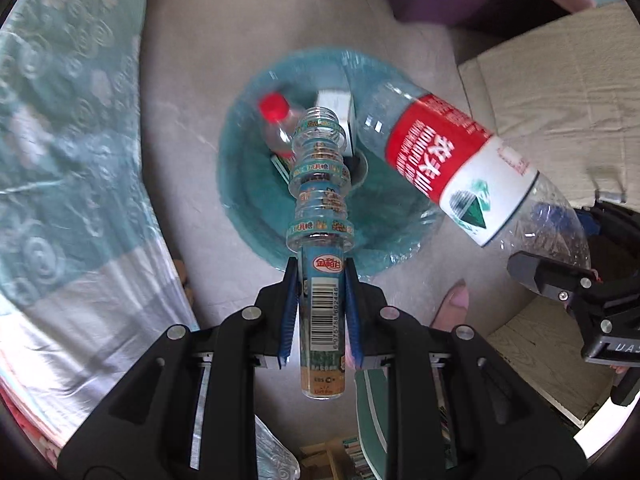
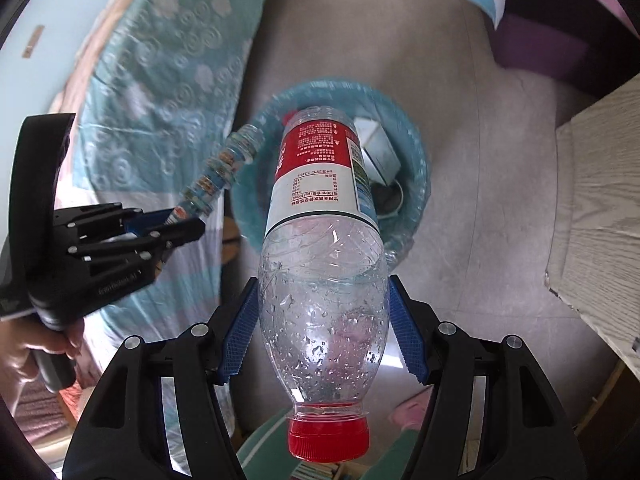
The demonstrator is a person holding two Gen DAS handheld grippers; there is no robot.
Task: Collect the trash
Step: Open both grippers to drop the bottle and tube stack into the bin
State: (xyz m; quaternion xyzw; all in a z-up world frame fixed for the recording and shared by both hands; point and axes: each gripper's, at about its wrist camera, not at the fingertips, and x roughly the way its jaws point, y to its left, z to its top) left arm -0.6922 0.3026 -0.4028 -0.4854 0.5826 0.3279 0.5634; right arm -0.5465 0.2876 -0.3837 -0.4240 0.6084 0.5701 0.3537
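The water bottle [image 2: 324, 256] is clear, crumpled plastic beaded with droplets inside, with a red and white label and a red cap [image 2: 329, 438] that points back toward the camera. The right gripper [image 2: 324, 328] clamps its lower body between blue pads [image 2: 240, 332], the jaws spread wide to fit it, and holds it above the bin [image 2: 416, 184].

The ribbed bottle [image 1: 322, 216] is slim and clear, with no cap, stacked rings toward its open neck and a barcode on its straight end. The left gripper [image 1: 322, 308] pinches that straight end, jaws nearly together, and its neck points over the bin.

The bin has a teal plastic liner and stands on the grey floor [image 1: 192, 92]. Inside lie a red-capped bottle [image 1: 278, 120] and what seems to be a white carton [image 1: 336, 108], though blur makes that unsure. A patterned teal bedspread [image 1: 60, 140] lies to the left, a pale wooden cabinet [image 2: 604, 208] to the right.
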